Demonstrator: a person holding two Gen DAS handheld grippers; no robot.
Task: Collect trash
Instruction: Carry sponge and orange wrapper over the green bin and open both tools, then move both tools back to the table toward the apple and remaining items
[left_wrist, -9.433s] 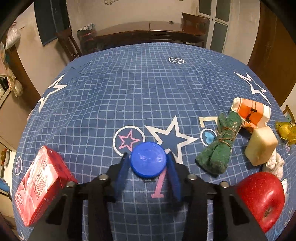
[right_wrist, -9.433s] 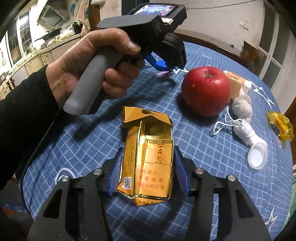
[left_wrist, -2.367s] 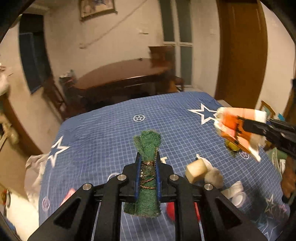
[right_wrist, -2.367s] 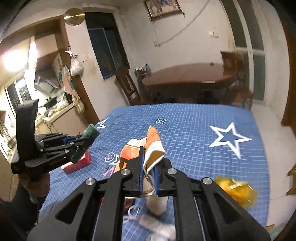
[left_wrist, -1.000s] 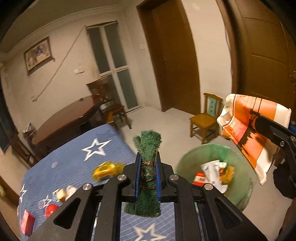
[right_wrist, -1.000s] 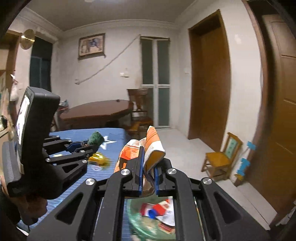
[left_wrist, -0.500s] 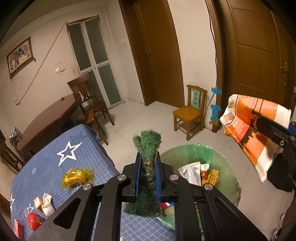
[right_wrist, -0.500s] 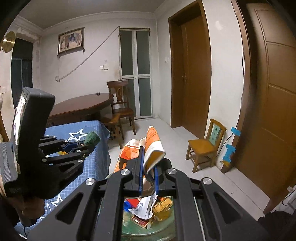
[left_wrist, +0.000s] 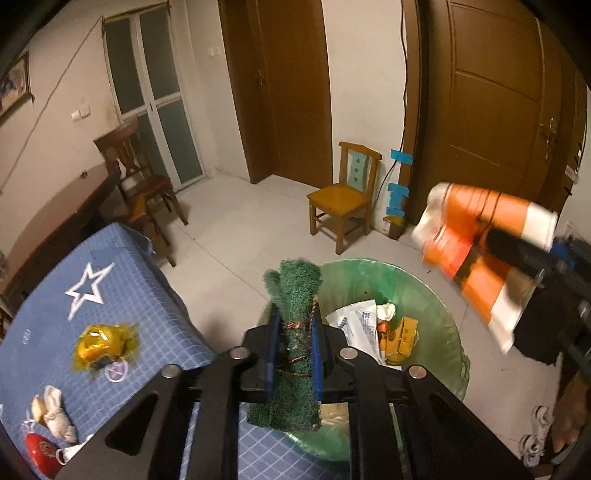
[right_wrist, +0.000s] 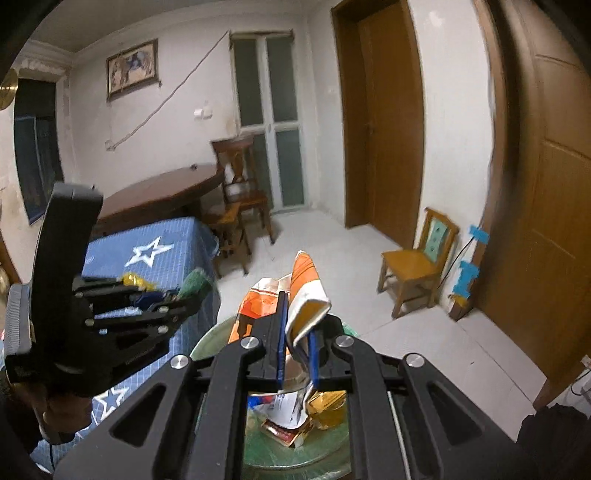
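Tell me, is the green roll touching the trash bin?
Apart. The left wrist view shows the green roll held up between the left gripper's opening jaws, above the trash bin.

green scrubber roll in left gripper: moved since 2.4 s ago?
Yes. The green scrubber roll, between the left gripper's opening jaws, was over the blue star tablecloth then; now it is past the table edge, above the green-lined trash bin.

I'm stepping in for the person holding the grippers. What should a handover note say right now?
Left gripper: jaws opening, green scrubber roll between them, above the green-lined bin.
Right gripper: orange-and-white wrapper between its pads, over the same bin.
Done: several wrappers and a box lie in the bin.
Left: drop both items, then go back to the blue tablecloth for the yellow wrapper; sort the rest there.
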